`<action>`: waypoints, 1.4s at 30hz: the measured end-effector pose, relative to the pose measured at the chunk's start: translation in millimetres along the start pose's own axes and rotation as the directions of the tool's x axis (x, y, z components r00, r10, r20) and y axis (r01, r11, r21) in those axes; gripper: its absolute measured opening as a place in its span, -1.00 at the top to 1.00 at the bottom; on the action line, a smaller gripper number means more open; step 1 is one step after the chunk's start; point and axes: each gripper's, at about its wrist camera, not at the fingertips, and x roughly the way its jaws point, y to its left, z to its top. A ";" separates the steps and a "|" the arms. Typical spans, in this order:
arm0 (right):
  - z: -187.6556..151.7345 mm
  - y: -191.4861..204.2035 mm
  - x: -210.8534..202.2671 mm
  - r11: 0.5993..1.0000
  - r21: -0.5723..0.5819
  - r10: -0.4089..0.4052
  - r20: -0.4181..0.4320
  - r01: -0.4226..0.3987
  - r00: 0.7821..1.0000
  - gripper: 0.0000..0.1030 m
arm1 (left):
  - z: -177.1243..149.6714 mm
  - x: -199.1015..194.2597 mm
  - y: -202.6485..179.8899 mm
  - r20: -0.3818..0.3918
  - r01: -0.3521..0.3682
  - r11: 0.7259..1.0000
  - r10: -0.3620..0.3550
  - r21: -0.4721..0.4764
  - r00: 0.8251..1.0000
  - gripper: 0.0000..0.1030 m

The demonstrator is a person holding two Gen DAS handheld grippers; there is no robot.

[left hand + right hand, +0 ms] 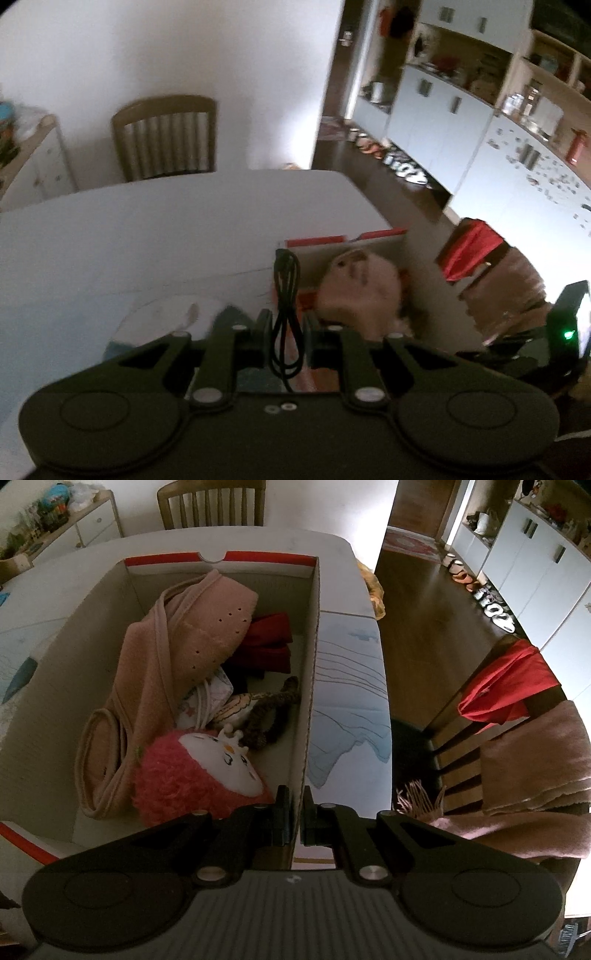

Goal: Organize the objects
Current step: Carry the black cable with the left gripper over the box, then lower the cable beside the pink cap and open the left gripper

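**Cable lifted, box wall pinched**

White table [343, 686] fills the middle of a dim kitchen, with a wooden chair [166, 136] at its far edge and pale cupboards [439, 107] off to the right. On the table sits an open cardboard box [308, 686] holding a pink cloth [159, 672], a red cloth [269, 642], a brown plush [273, 709] and a pink plush [195, 775] with a white face (a small crown on top). The left gripper [286, 334] is clenched on a looped black cable [285, 288], held above the table just left of the box. The right gripper [294, 825] has its jaws closed on the box's right wall, near its front corner.
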 end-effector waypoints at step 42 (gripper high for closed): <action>-2.8 -4.0 1.2 0.999 -0.025 0.031 0.005 -0.031 1.000 0.90 | -65.4 130.1 -101.3 -0.256 0.044 0.960 0.029 0.276 0.966 0.70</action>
